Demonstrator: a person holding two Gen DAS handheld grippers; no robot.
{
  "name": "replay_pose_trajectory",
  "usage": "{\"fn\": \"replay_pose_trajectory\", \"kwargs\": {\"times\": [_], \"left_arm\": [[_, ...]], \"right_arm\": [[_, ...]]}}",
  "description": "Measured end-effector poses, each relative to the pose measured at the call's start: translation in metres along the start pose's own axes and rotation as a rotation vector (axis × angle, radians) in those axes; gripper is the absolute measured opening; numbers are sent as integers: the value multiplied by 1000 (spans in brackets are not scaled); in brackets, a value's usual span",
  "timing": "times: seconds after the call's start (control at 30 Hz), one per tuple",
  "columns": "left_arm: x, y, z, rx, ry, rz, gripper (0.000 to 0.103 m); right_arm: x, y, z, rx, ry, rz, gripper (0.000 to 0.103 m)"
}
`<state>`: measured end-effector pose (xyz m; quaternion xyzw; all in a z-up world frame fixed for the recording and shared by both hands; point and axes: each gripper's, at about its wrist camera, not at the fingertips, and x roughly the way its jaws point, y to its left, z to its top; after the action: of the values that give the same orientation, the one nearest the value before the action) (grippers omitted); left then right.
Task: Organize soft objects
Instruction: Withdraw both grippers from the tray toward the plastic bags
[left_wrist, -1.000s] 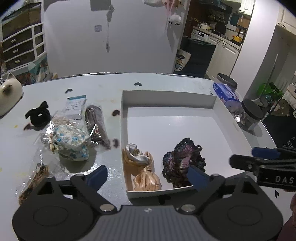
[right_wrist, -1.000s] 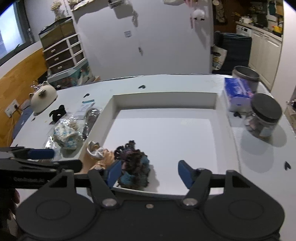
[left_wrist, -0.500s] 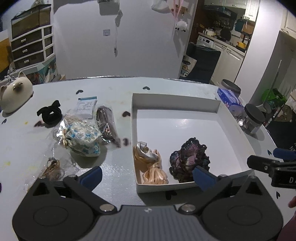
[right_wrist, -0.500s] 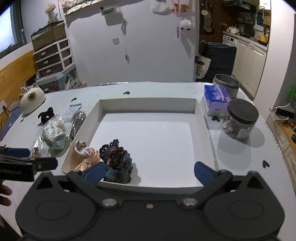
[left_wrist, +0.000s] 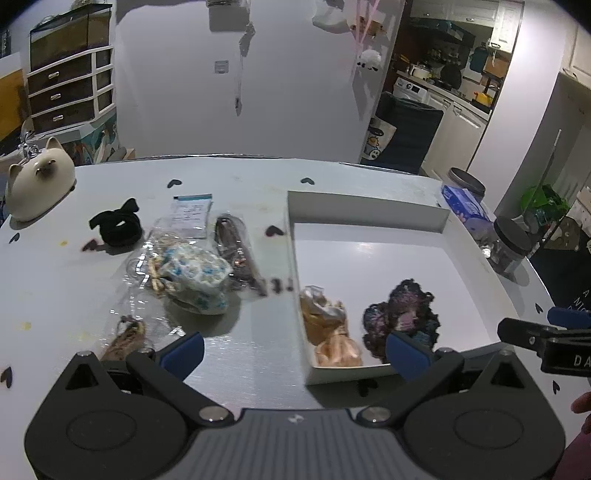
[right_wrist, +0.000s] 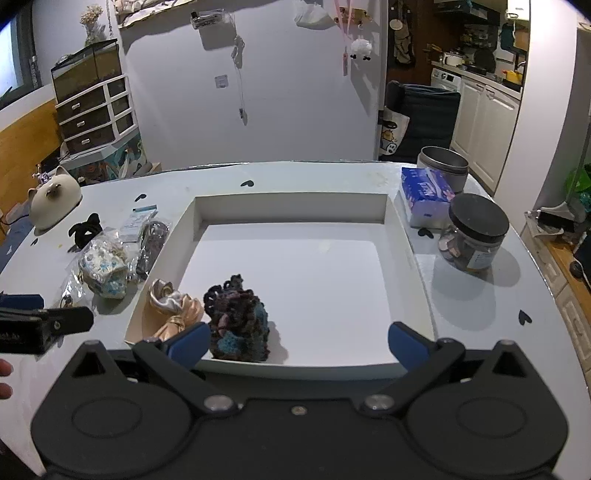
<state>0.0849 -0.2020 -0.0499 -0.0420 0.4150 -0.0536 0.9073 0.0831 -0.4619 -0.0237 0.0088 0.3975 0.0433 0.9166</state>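
A white tray (left_wrist: 365, 212) (right_wrist: 291, 205) holds a peach satin scrunchie (left_wrist: 330, 334) (right_wrist: 173, 308) and a dark crocheted scrunchie (left_wrist: 402, 319) (right_wrist: 238, 319) at its near left corner. Left of the tray lie a blue-patterned scrunchie in clear wrap (left_wrist: 195, 275) (right_wrist: 103, 267), a dark bagged item (left_wrist: 236, 251) (right_wrist: 153, 240), a black scrunchie (left_wrist: 116, 225) (right_wrist: 85, 230) and a brown item in wrap (left_wrist: 125, 338). My left gripper (left_wrist: 295, 350) is open and empty above the table just left of the tray. My right gripper (right_wrist: 295, 341) is open and empty over the tray's near edge.
A cat-shaped ceramic figure (left_wrist: 37, 182) (right_wrist: 53, 197) stands at the far left. A tissue pack (right_wrist: 426, 194), a metal tin (right_wrist: 443, 168) and a black-lidded jar (right_wrist: 474, 234) stand right of the tray. A paper card (left_wrist: 192, 214) lies by the wrapped items.
Both grippers have pulled back and up from the tray, so more of the table shows. The right gripper's jaws have spread wider. The two scrunchies stay in the tray.
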Motion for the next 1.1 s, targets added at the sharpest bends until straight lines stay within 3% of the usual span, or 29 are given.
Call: {"fn": "replay_pose_trajectory", "kwargs": {"times": [0.27, 0.83, 1.1], "left_arm": [[-10, 46, 8, 9, -9, -2, 103], [-14, 157, 11, 37, -4, -22, 103], [14, 176, -9, 208, 61, -114, 103]], "right_arm": [[3, 38, 2, 21, 2, -11, 103], [25, 163, 25, -43, -18, 53, 103], [44, 210, 41, -61, 1, 94, 103]]}}
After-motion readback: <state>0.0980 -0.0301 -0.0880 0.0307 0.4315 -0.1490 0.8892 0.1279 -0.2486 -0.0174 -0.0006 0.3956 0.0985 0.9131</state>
